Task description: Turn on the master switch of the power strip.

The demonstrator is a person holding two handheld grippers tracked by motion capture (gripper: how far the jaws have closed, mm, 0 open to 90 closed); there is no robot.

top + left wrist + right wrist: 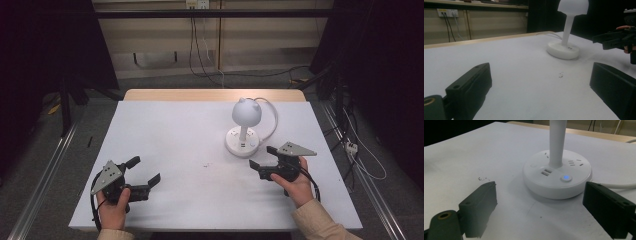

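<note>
A white-covered table is seen from the high view, with a white desk lamp just ahead of the right gripper, whose jaws are spread; the left gripper is held open, well apart from it. In the left gripper view, the lamp is set far beyond the parted jaws. In the right gripper view, its round base, with a lit blue button, is framed just ahead of the open jaws, untouched.

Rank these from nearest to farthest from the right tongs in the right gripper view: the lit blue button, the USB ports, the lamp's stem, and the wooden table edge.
1. Lit blue button, on the near right of the lamp base, closest to the right tongs.
2. USB ports, left of the button, slightly farther back.
3. Stem, rising from the base's middle.
4. Wooden table edge, along the far side.
</note>
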